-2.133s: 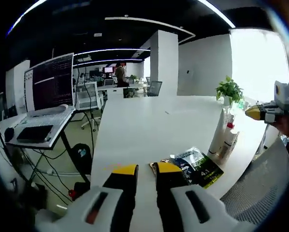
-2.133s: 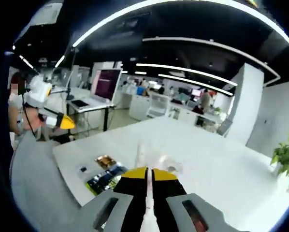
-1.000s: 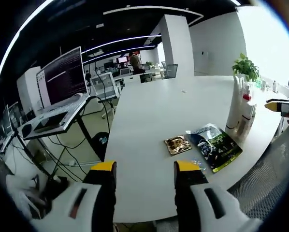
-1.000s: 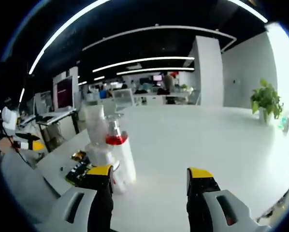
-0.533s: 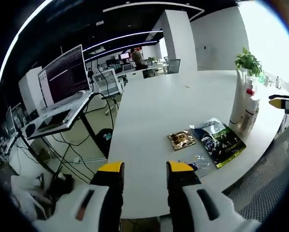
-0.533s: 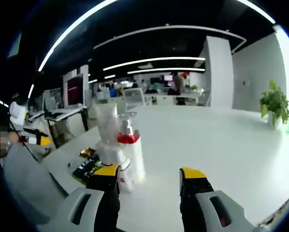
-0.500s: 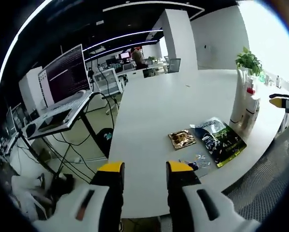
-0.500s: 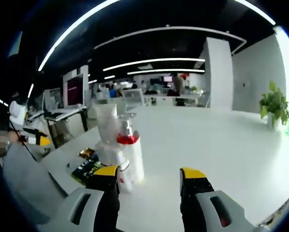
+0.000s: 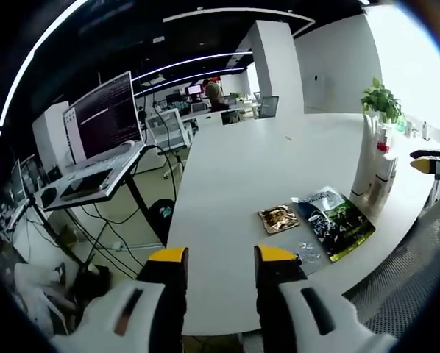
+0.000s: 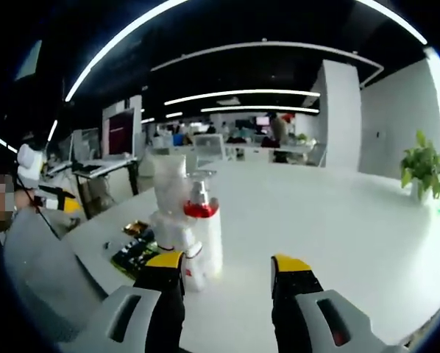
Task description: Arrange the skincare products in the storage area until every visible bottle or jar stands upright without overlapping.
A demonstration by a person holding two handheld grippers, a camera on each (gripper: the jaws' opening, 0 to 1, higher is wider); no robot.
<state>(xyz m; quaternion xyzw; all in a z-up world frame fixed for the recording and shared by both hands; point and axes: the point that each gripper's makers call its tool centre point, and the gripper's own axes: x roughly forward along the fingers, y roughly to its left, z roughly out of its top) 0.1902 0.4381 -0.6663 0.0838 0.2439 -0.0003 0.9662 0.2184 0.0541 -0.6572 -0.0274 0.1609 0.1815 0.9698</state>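
Note:
Upright skincare bottles cluster on the white table [image 10: 338, 243]: a tall pale tube [image 10: 168, 180], a white bottle with a red collar [image 10: 204, 228] and a squat white bottle [image 10: 172, 239]. My right gripper [image 10: 227, 262] hangs open just short of them, nothing between its jaws. In the left gripper view the same tube [image 9: 367, 158] and red-collared bottle [image 9: 384, 173] stand at the table's right edge. My left gripper [image 9: 221, 255] is open and empty, well back from the table. The right gripper [image 9: 432, 162] shows at the far right.
A gold sachet [image 9: 279, 218], a dark green sachet [image 9: 335, 220] and small loose bits [image 9: 304, 250] lie flat near the table edge. A potted plant [image 9: 382, 101] stands farther along. A desk with a monitor [image 9: 106, 118] and cables sits left of the table.
Over two seconds both grippers went from nearly shut to open and drew back from the table. In the last half second the views have barely shifted.

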